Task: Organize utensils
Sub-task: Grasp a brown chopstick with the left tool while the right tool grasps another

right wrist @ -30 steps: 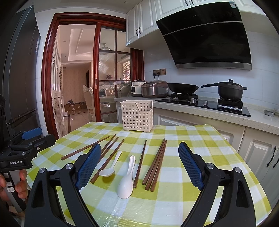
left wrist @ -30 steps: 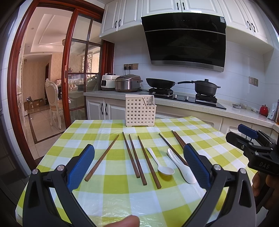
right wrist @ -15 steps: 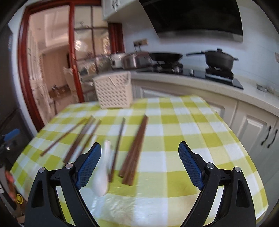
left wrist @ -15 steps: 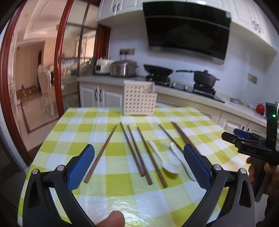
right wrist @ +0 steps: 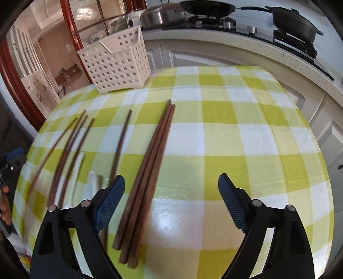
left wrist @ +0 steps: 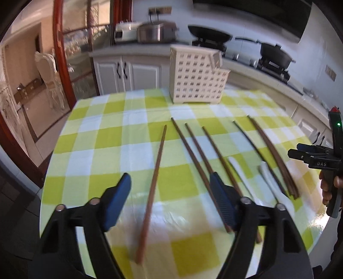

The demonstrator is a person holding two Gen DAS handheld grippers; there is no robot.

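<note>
Several brown wooden chopsticks and two white spoons lie on a yellow-green checked tablecloth [left wrist: 103, 133]. A single chopstick [left wrist: 157, 158] runs between the jaws of my left gripper [left wrist: 170, 180], which are closing; the pads do not touch it. In the right wrist view, three chopsticks lying side by side [right wrist: 154, 150] sit between the closing jaws of my right gripper [right wrist: 171, 179], nearer its left pad and untouched. The spoons [left wrist: 235, 165] lie among the other chopsticks. A white perforated utensil basket [left wrist: 197, 79] [right wrist: 120, 64] stands at the table's far side.
Behind the table runs a kitchen counter with white cabinets [left wrist: 126, 73], a rice cooker [left wrist: 156, 32] and pans on a stove [right wrist: 295, 19]. A red-framed glass door [left wrist: 62, 53] is at the left. The table's round edge drops off on both sides.
Both grippers have tipped downward and moved in close over the table. Each pair of jaws has narrowed somewhat. The chopsticks, spoons and basket lie as before.
</note>
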